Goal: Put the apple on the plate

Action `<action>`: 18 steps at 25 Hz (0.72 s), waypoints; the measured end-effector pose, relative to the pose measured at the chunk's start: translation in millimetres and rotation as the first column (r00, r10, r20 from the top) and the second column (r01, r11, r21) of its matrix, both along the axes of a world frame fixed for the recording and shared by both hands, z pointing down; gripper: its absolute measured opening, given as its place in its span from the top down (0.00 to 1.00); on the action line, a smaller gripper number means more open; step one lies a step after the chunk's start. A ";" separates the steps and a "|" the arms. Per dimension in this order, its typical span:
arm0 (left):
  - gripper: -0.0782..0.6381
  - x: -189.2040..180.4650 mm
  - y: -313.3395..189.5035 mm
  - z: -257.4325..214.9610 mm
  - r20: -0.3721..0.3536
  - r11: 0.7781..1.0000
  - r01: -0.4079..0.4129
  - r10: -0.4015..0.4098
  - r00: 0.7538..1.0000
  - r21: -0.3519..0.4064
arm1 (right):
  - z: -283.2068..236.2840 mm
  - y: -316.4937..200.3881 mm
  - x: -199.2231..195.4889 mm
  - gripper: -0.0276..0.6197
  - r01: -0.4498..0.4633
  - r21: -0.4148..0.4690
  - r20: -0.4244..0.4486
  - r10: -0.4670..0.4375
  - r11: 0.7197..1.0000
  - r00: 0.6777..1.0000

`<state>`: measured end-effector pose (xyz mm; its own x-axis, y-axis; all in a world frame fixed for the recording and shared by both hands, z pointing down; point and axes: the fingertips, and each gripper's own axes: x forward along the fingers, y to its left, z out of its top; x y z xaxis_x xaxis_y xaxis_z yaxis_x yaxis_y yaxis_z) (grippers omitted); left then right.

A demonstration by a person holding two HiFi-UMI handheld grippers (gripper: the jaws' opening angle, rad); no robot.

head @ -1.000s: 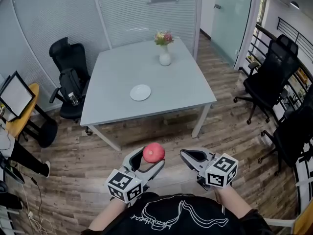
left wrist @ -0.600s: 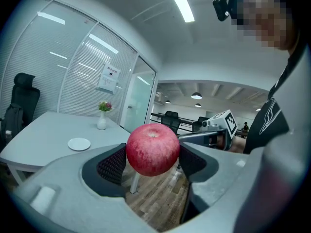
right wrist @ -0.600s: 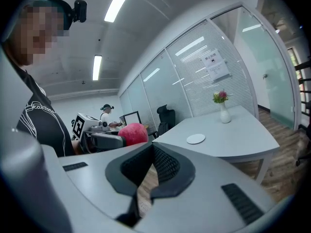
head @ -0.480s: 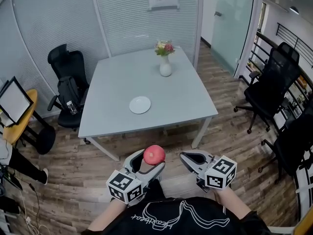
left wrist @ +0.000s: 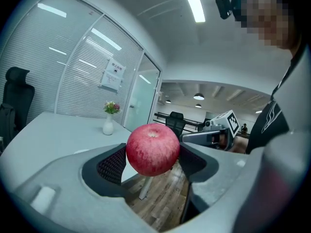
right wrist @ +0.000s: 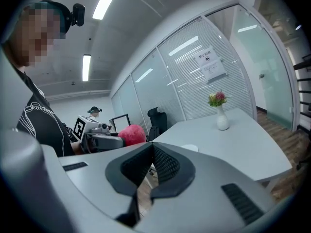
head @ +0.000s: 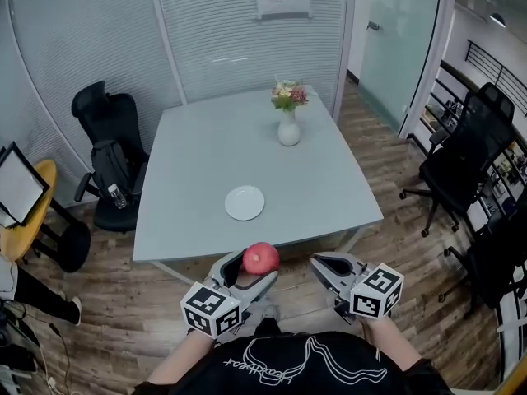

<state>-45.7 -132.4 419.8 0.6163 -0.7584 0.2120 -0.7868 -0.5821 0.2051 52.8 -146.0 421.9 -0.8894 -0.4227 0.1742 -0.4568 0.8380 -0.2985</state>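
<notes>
A red apple [head: 261, 257] sits between the jaws of my left gripper [head: 251, 269], which is shut on it; it hangs in the air just before the near edge of the grey table [head: 206, 146]. In the left gripper view the apple [left wrist: 152, 148] fills the middle, stem end up. A small white plate [head: 244, 202] lies on the table near that edge, straight beyond the apple, and appears small in the right gripper view [right wrist: 189, 148]. My right gripper [head: 319, 262] is beside the left one, shut with nothing in it [right wrist: 151, 144].
A white vase with flowers [head: 288, 126] stands at the table's far right. A black chair with a backpack [head: 107, 151] is at the table's left, more black chairs [head: 461, 159] at the right. A glass wall [head: 239, 39] is behind the table, over a wooden floor [head: 115, 303].
The table and plate have drawn nearer to me. Both grippers, with the apple still held in the left one, are now close to the table's near edge.
</notes>
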 end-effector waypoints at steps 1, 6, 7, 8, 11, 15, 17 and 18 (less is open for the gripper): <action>0.40 -7.0 -11.9 -1.0 0.000 1.000 -0.003 0.003 1.000 -0.001 | -0.6 -11.0 -6.7 0.94 -0.005 -0.004 0.000 0.005 1.000 1.000; 0.40 -39.2 -65.5 -6.6 -0.012 1.000 -0.018 0.018 1.000 0.001 | 1.2 -54.3 -41.1 0.94 -0.019 -0.024 -0.008 0.019 1.000 1.000; 0.40 -45.7 -75.8 -6.2 -0.014 1.000 -0.018 0.018 1.000 0.000 | 2.1 -62.5 -47.2 0.94 -0.023 -0.027 -0.010 0.023 0.999 1.000; 0.40 -51.7 -85.8 -5.2 -0.016 1.000 -0.017 0.017 1.000 -0.002 | 3.3 -70.4 -52.7 0.94 -0.027 -0.031 -0.012 0.027 0.999 1.000; 0.40 -64.2 -113.2 0.5 -0.009 1.000 -0.018 0.018 1.000 -0.006 | 8.3 -92.0 -62.6 0.94 -0.045 -0.044 -0.022 0.044 0.998 0.999; 0.40 -75.5 -142.3 10.5 0.006 1.000 -0.027 0.027 1.000 -0.013 | 16.4 -112.0 -70.2 0.94 -0.065 -0.065 -0.034 0.063 0.996 0.997; 0.40 -82.9 -154.3 15.3 -0.001 0.999 -0.031 0.031 1.000 -0.020 | 20.5 -119.5 -74.8 0.94 -0.073 -0.071 -0.044 0.070 0.995 0.997; 0.40 -86.7 -160.7 17.8 -0.003 0.999 -0.031 0.031 1.000 -0.022 | 22.3 -123.9 -76.7 0.94 -0.078 -0.073 -0.049 0.075 0.994 0.996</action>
